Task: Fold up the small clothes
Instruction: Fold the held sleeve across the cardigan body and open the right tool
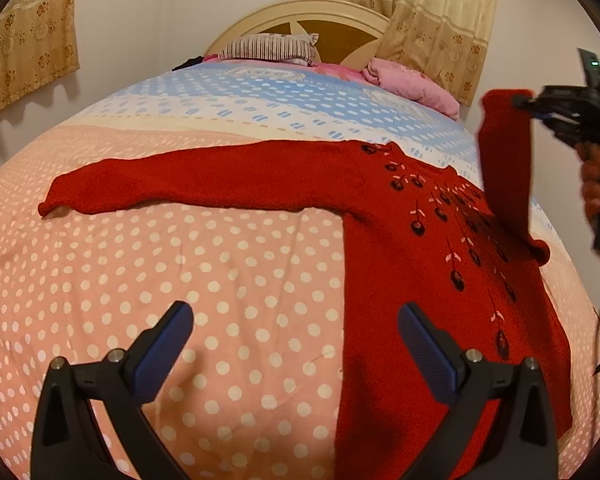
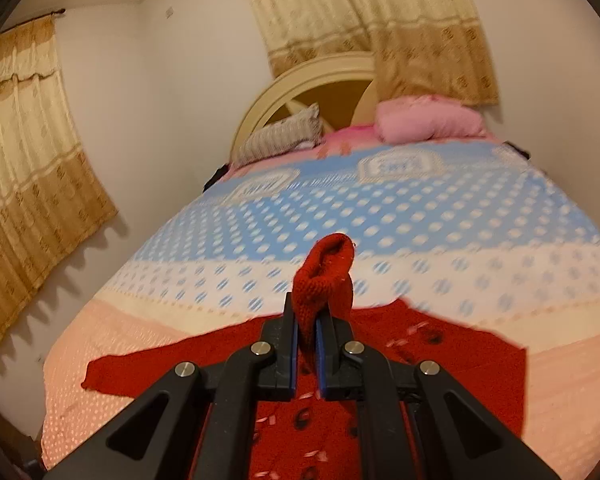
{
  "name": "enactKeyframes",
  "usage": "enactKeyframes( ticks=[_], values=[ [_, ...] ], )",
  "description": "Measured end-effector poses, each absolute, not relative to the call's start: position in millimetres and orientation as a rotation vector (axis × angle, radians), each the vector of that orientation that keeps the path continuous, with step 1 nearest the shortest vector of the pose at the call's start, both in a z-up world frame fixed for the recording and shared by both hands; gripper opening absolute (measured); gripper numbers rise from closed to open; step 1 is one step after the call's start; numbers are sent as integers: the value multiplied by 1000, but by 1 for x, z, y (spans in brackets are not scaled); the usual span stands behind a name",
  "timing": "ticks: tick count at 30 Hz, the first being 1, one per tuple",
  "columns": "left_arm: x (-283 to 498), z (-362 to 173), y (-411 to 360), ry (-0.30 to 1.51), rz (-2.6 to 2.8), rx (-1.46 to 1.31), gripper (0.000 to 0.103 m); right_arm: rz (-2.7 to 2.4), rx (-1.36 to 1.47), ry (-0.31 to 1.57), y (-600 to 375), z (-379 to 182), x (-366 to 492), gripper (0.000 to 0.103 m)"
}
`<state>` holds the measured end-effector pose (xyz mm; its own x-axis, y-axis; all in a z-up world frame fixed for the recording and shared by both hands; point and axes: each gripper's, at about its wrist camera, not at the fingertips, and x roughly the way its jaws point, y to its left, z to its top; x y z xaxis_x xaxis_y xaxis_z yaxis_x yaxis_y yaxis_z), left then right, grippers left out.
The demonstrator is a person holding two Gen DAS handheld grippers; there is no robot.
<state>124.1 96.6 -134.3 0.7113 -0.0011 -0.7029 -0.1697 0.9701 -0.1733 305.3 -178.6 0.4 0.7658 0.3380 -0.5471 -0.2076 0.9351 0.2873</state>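
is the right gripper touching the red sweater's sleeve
Touching: the right wrist view shows the right gripper pinching the sleeve cuff between its blue pads.

Open polka-dot bed is lying clear under the left tongs. The red sweater is covering the right side, its lifted sleeve hanging across the way. Pillows and headboard are blocking the far end.

Both looking forward and downward along the jaws toward the headboard, close above the bed; sharing the red sweater, pillows and curtains.
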Motion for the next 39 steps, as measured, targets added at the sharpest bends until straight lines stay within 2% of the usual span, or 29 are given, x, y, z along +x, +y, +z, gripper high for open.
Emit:
enactKeyframes(
  ticks=[11,26,27,29,30,39],
  values=[
    [126,-141,96,788,97,-232,103,359,172,799,-92,-113,320,7],
    [125,-147,89,815,84,-228,103,453,105,889,-53,-161,312,7],
    [125,-146,90,813,85,-229,103,452,111,891,-55,-164,312,10],
    [125,-146,91,808,88,-231,103,456,115,896,-58,-165,309,45],
    [125,-145,93,806,87,-235,103,463,122,898,-63,-165,306,72],
    [127,-145,104,801,98,-256,103,398,248,785,-158,-128,283,73]
  ],
)
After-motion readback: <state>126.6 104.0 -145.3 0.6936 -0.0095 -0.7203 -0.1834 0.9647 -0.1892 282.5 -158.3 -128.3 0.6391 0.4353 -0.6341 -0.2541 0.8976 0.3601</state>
